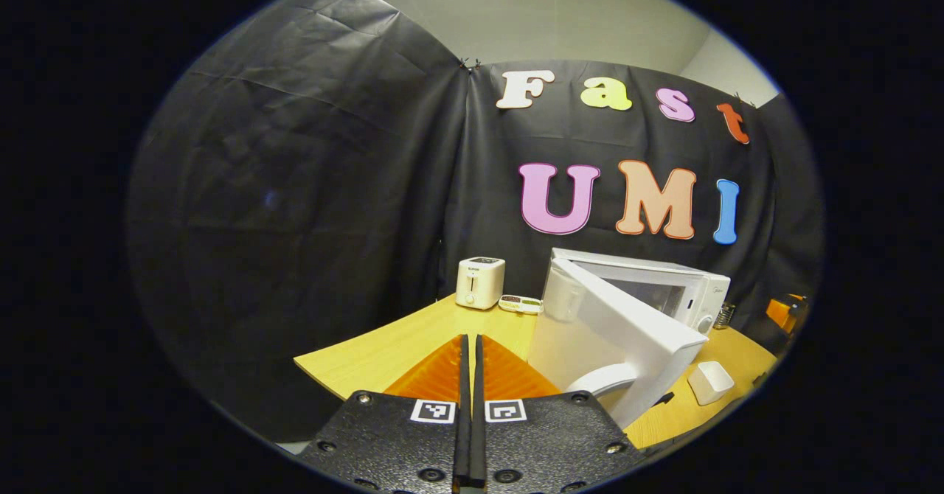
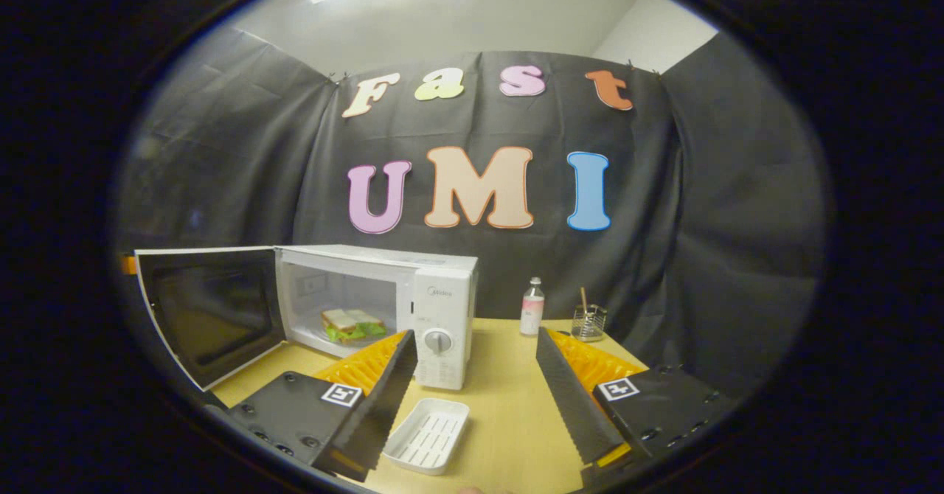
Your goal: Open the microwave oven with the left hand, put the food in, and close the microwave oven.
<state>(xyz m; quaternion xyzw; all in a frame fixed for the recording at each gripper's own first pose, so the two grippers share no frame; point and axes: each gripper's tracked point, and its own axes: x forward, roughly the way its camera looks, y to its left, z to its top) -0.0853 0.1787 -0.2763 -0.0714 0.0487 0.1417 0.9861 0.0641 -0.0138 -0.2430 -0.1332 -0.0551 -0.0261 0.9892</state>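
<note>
The sandwich point(image 2: 352, 324) is sitting inside the microwave point(image 2: 442, 310) near the worktop's point(image 2: 501, 405) back edge, its door point(image 1: 612, 339) hanging open, so the left tool point(image 1: 470, 376) (fingers pressed together, empty) should be pushing the door's outer face steadily shut while the right tool point(image 2: 472, 376) is gaping wide, with no brand lettering legible.

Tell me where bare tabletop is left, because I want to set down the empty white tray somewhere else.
Bare wood lies right of the microwave, up to the bottle and wire holder, and past the white tray. Another free patch lies in front of the toaster on the table. The open door crowds the microwave's left side.
</note>
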